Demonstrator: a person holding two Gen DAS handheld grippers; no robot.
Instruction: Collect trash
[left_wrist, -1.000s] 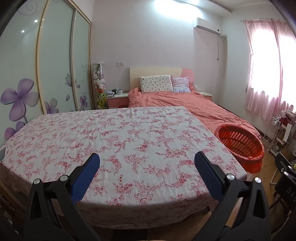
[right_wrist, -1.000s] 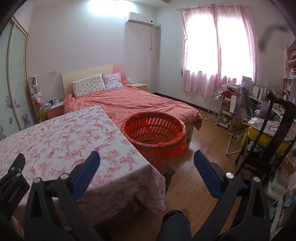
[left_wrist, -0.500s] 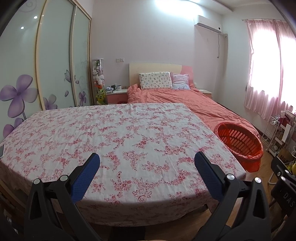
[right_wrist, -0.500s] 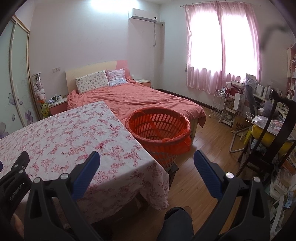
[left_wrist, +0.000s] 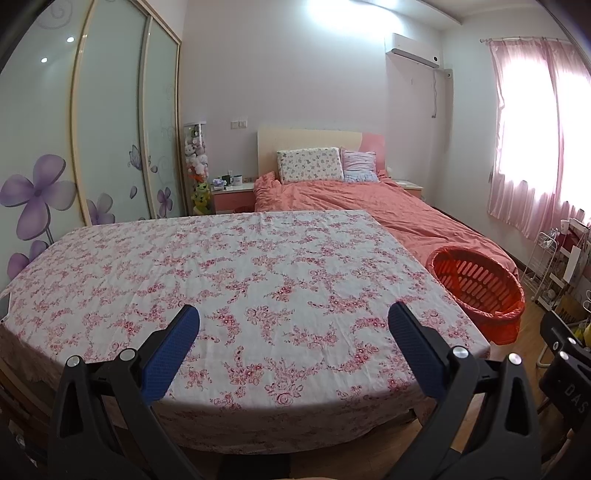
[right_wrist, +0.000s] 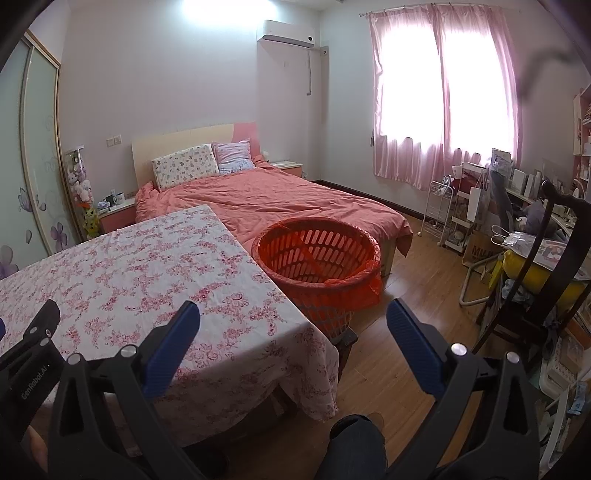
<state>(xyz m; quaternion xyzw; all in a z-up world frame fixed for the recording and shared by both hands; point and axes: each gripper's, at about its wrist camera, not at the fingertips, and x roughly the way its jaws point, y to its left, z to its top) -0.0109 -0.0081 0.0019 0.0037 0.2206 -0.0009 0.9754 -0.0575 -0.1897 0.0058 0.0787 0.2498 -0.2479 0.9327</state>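
An orange slotted basket lined with an orange bag stands on the floor by the table's right edge; it also shows in the left wrist view. No trash shows on the floral tablecloth. My left gripper is open and empty over the table's near edge. My right gripper is open and empty, held over the table's right corner, in front of the basket. The left gripper's body shows at the lower left of the right wrist view.
A bed with an orange cover lies behind the table and basket. A dark chair, a white rack and cluttered shelves stand at the right. A wardrobe with flower doors lines the left wall. My knee shows below.
Both views have shifted slightly: the table and basket sit a little higher and closer in the frames than a second ago. Both grippers stay open and empty.
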